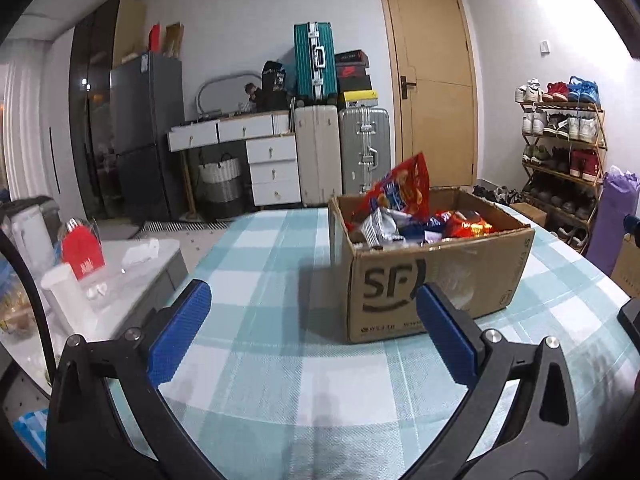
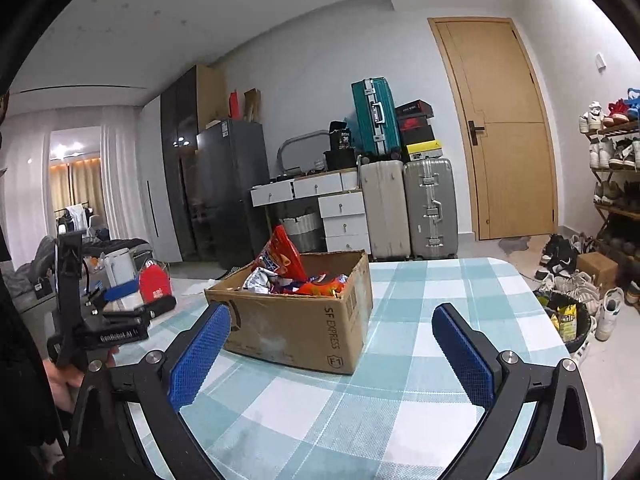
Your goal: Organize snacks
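An open cardboard box [image 1: 436, 280] marked SF stands on a table with a blue and white checked cloth [image 1: 260, 280]. It is full of snack packets [image 1: 416, 220], and a tall red bag [image 1: 404, 188] sticks up above its rim. My left gripper [image 1: 312, 316] hangs open over the cloth just short of the box, nothing between its blue pads. From the right wrist, the same box [image 2: 296, 316] lies ahead and slightly left, with the red bag [image 2: 282, 258] upright in it. My right gripper [image 2: 332, 340] is wide open and empty. The left gripper [image 2: 116, 300] shows at the left, held by a hand [image 2: 68, 380].
A low side table [image 1: 132, 276] with a white jug, a red bag and small items stands left of the table. Behind are drawers, suitcases [image 1: 344, 156], a fridge, a wooden door and a shoe rack [image 1: 564, 148]. A bin [image 2: 568, 320] and shoes lie on the floor to the right.
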The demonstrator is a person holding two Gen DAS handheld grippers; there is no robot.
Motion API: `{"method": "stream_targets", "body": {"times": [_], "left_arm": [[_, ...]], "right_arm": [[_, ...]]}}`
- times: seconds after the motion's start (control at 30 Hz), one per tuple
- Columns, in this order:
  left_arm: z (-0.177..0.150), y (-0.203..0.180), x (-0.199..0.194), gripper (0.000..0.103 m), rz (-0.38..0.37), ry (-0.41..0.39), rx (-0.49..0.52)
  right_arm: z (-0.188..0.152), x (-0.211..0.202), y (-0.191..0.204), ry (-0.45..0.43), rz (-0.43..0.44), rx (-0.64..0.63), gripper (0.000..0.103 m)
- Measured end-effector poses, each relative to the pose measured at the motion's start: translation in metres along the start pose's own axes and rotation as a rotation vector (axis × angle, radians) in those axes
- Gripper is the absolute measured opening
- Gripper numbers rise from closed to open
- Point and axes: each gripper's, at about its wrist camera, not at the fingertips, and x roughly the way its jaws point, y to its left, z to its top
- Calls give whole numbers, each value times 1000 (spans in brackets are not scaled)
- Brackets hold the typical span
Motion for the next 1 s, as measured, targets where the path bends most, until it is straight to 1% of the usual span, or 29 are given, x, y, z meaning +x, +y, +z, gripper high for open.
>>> {"method": "stream_targets", "body": {"times": [0.07,0.2,0.3,0.37,0.5,0.7,1.0], "left_arm": [[-4,0,3,102,-2,-3,-16],[-12,-3,12,102,-3,-4,-10],[-14,-4,14,102,-8,-2,-9],[-11,-2,15,102,-9,13,-8],[-10,-1,27,102,13,50,-14],[-8,-1,36,102,12,83,-19],[-6,-6,27,102,1,55,11]], "right_arm": [[-5,3,-1,2,-5,2,103],[-10,6,1,39,-10,-9,103],[-12,6,4,39,-14,-23,103],[-13,8,5,49,-10,-30,103],[-15,15,6,87,-18,-41,103],[-16,14,4,88,-18,-35,103],[-16,9,0,77,-20,-22,103]]}}
